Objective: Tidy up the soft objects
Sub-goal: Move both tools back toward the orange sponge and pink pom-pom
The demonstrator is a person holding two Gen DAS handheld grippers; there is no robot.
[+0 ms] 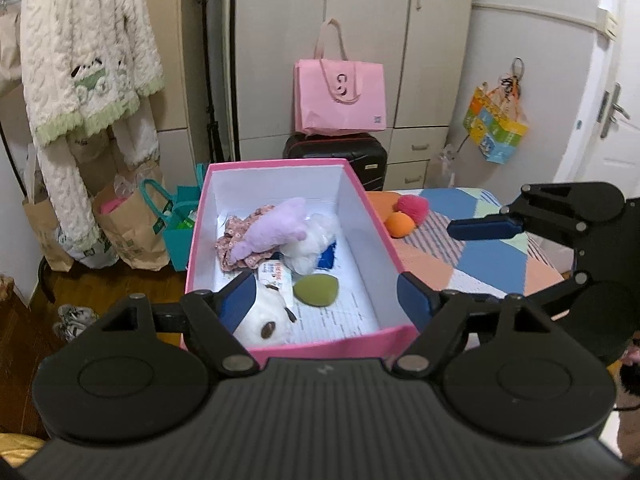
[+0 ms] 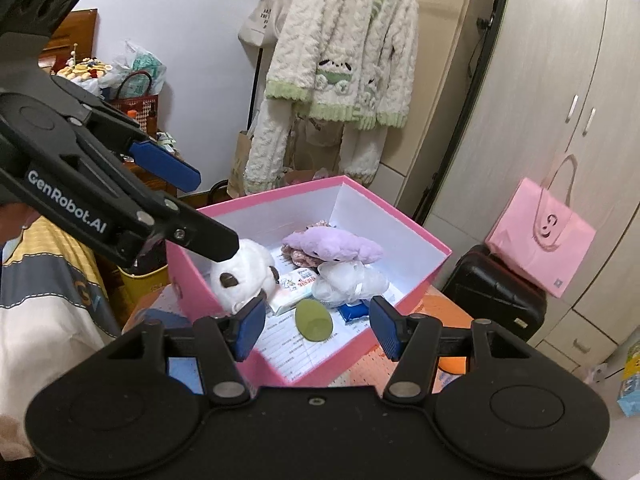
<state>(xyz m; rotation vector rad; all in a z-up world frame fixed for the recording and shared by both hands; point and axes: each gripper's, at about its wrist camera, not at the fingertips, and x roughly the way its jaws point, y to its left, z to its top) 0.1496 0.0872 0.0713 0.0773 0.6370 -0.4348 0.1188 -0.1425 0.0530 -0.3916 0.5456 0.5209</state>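
Note:
A pink box (image 1: 360, 190) (image 2: 408, 216) with white inside stands on the patterned table. In it lie a purple plush (image 1: 272, 224) (image 2: 336, 242), a floral cloth (image 1: 236, 236), a white fluffy toy (image 1: 316, 242) (image 2: 348, 280), a green sponge (image 1: 316, 289) (image 2: 314, 320), a tissue pack (image 2: 294, 285) and a white plush with brown spots (image 1: 262, 322) (image 2: 240, 270). My left gripper (image 1: 326, 294) (image 2: 208, 216) is open over the box's near end, empty, one finger beside the white plush. My right gripper (image 2: 318, 326) (image 1: 484, 227) is open and empty beside the box.
An orange ball (image 1: 400, 224) and a red pompom (image 1: 412, 206) lie on the table (image 1: 492, 260) right of the box. A black suitcase (image 1: 336, 154) with a pink bag (image 1: 340, 94) stands behind. Fluffy coats (image 1: 80, 60) and paper bags (image 1: 132, 228) are at left.

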